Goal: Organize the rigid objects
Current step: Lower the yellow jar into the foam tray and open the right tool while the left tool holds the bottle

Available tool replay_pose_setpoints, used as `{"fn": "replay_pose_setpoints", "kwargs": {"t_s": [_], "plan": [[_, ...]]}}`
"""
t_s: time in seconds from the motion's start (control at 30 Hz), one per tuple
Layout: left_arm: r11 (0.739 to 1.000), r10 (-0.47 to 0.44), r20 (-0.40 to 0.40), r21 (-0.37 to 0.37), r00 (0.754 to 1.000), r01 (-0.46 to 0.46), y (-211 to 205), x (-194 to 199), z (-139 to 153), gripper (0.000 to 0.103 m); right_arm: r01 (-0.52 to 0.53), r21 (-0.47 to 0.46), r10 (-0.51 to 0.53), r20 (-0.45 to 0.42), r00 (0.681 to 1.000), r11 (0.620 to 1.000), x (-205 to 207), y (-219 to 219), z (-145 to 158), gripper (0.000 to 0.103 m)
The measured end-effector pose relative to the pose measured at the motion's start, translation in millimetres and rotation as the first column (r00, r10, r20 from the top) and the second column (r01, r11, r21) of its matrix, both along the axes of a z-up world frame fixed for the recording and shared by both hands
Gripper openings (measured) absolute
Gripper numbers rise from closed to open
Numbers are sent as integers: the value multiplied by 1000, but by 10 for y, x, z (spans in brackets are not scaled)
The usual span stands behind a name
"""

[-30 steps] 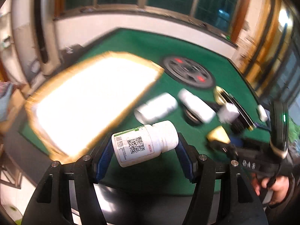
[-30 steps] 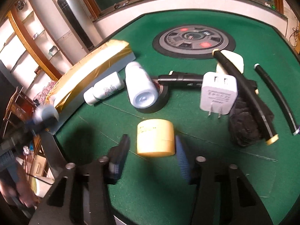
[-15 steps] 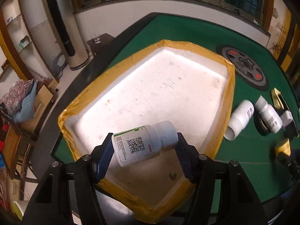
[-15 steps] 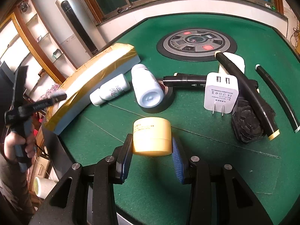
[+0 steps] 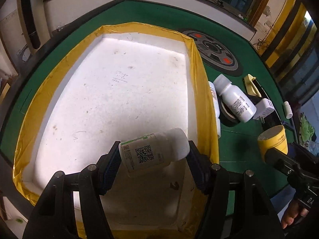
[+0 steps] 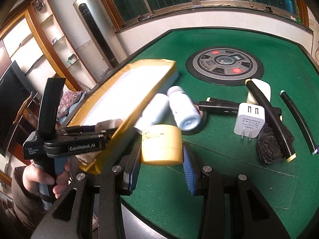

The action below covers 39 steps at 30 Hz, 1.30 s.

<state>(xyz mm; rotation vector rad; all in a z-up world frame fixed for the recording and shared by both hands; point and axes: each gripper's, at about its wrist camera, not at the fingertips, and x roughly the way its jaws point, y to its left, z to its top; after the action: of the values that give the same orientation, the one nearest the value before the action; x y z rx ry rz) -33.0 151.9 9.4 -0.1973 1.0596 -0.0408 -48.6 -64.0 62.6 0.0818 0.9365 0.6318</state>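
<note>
Left gripper (image 5: 153, 159) clamped on a white pill bottle (image 5: 153, 152), pads bearing on its base and cap, so the bottle's long axis runs across the fingers, cap toward the right pad, QR label up. It hangs over the near right part of the white foam tray (image 5: 123, 83), inside the yellow-taped rim and close to the right wall; judging by the shadow beneath, it is above the tray floor rather than touching, though the fisheye makes height hard to read. Right gripper (image 6: 161, 155) closed on a yellow tape roll (image 6: 161, 141), roll axis across the fingers, lifted off the green table (image 6: 219, 179) and just beside the tray's near corner. Left is the nearer hand to the drop: the tray lies straight below and ahead of its fingers, so the coming move looks like a short descent and release, bottle lying on its side. Right needs to travel leftward over the taped rim before letting go. Not yet tidied, on the felt right of the tray: two more white bottles (image 6: 183, 109), one resting on a black tape ring, a white plug charger (image 6: 249, 123), black tubes (image 6: 269, 113) and a dark crumpled lump (image 6: 269, 149). Risk: a round bottle may roll once freed.
</note>
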Motion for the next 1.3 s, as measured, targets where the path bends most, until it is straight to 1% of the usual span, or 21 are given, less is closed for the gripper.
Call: {"fn": "replay_pose_setpoints", "kwargs": {"t_s": [0.07, 0.2, 0.27, 0.37, 0.47, 0.6, 0.77, 0.9, 1.0, 1.1, 1.2, 1.3], "plan": [[999, 18, -2, 32, 1000, -18, 79, -53, 14, 63, -7, 0, 7, 1, 1000, 1000, 17, 33, 5, 35], [997, 63, 7, 53, 998, -63, 329, -138, 40, 63, -48, 9, 48, 16, 999, 999, 33, 176, 62, 35], [994, 80, 18, 73, 997, -81, 422, -171, 57, 63, -85, 12, 85, 31, 996, 996, 38, 284, 99, 35], [992, 101, 23, 74, 995, -103, 514, -194, 49, 63, -176, 39, 174, 53, 983, 984, 75, 538, 172, 35], [990, 108, 32, 88, 994, -110, 547, -212, 32, 63, -234, 44, 231, 61, 971, 971, 82, 769, 195, 35], [989, 108, 46, 99, 993, -112, 593, -228, 45, 63, -278, 18, 276, 69, 959, 960, 92, 1038, 199, 35], [988, 116, 50, 94, 992, -120, 661, -240, 45, 63, -312, -2, 311, 65, 948, 950, 166, 1257, 181, 35], [987, 122, 50, 102, 991, -126, 695, -224, 10, 63, -339, -54, 341, 30, 940, 939, 309, 1463, 51, 35], [986, 126, 45, 102, 991, -130, 717, -215, -29, 63, -344, -95, 345, -7, 939, 934, 448, 1602, -93, 35], [984, 126, 46, 118, 991, -131, 726, -202, -58, 63, -343, -124, 342, -30, 939, 931, 500, 1696, -190, 35], [983, 122, 49, 131, 991, -127, 722, -177, -70, 63, -346, -141, 344, -42, 938, 927, 515, 1768, -249, 35], [981, 125, 49, 143, 991, -131, 727, -153, -88, 63, -353, -165, 354, -22, 935, 921, 487, 1796, -248, 35]]}}
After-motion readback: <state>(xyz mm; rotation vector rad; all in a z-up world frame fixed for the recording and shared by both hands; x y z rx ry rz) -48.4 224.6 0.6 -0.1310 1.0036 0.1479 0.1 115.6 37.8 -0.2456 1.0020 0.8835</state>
